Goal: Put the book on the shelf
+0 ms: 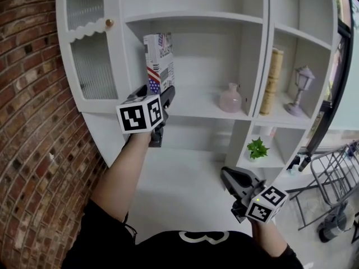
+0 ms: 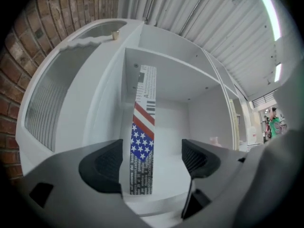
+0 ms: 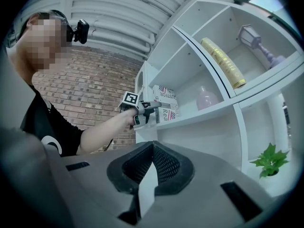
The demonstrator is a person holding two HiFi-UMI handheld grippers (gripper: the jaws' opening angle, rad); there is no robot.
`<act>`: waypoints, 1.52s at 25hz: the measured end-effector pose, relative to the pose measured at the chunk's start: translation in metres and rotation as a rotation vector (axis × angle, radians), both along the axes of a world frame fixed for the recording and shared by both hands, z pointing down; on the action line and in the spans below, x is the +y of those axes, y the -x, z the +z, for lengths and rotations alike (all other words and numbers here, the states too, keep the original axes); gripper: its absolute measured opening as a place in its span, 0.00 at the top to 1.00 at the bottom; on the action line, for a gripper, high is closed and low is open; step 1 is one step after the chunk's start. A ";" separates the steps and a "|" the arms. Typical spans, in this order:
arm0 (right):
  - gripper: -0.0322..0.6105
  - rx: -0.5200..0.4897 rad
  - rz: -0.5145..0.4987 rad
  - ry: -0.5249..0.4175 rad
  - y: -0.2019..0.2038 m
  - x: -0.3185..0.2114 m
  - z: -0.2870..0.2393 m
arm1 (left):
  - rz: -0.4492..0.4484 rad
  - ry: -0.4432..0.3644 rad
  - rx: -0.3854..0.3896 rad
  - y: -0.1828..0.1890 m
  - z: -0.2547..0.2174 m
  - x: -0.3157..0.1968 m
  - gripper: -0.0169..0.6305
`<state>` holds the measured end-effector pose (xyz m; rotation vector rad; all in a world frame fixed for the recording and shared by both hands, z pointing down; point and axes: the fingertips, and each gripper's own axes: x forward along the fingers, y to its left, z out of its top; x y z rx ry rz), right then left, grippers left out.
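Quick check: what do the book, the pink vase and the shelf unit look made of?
Book: paper or card, printed flag-and-text cover; finish unclear. Pink vase: probably glass or glazed ceramic, smooth with a soft sheen. Shelf unit: white painted wood or board, matte, flat even panels.

Black short-sleeved T-shirt [image 1: 106, 237], white curved print [image 1: 197, 237] at the chest. Black camera [image 3: 81, 30] strapped to the head. Left gripper [image 1: 156, 92] and right gripper [image 1: 226, 174]: dark grey bodies, black ribbed pads [image 2: 102, 167], white cube [image 1: 140, 115] with black square markers on each. Small green light [image 1: 257, 199] on the right one.
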<state>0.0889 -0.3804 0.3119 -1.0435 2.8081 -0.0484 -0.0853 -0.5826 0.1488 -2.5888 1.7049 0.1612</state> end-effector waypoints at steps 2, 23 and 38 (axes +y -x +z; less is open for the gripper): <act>0.94 0.005 -0.002 0.002 0.003 0.004 0.002 | 0.016 -0.044 -0.012 0.001 -0.001 0.020 0.40; 0.94 -0.004 -0.040 0.078 0.026 0.023 0.029 | 0.630 0.140 0.149 -0.067 0.161 0.201 0.97; 0.94 -0.024 -0.094 0.000 0.044 0.041 0.022 | 0.671 0.193 0.178 -0.063 0.187 0.235 0.97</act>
